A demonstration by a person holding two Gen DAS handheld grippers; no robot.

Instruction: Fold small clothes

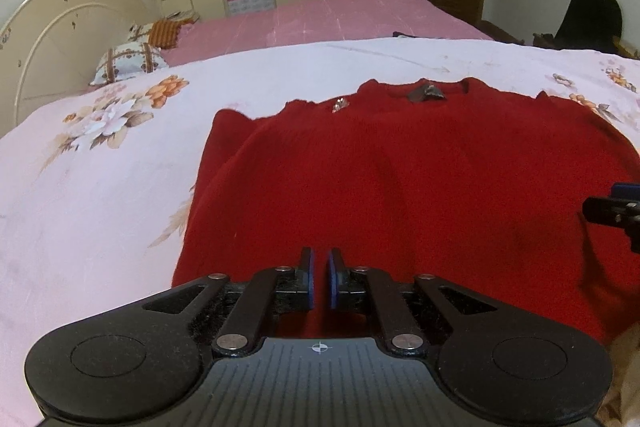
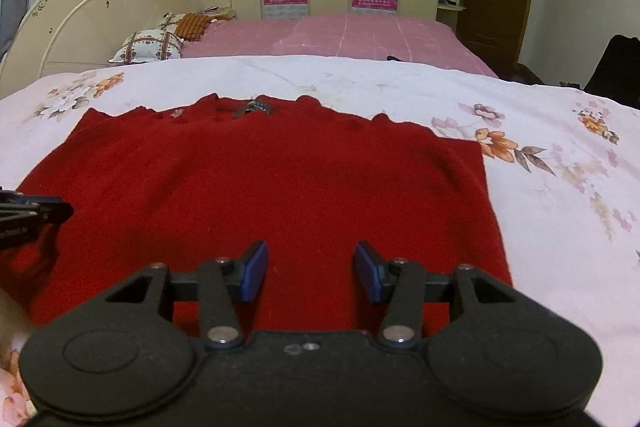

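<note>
A red sweater [image 2: 256, 187] lies flat on the bed [image 2: 540, 155], body spread, no fold visible; folding is all ahead of you. Your left hand-held gripper [image 1: 321, 277] hovers nearly closed, empty; your right hand-held gripper [image 2: 311, 269] is half open, empty.

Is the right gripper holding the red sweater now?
No, the right gripper is open above the red sweater, with nothing pinched between its pads.
</note>
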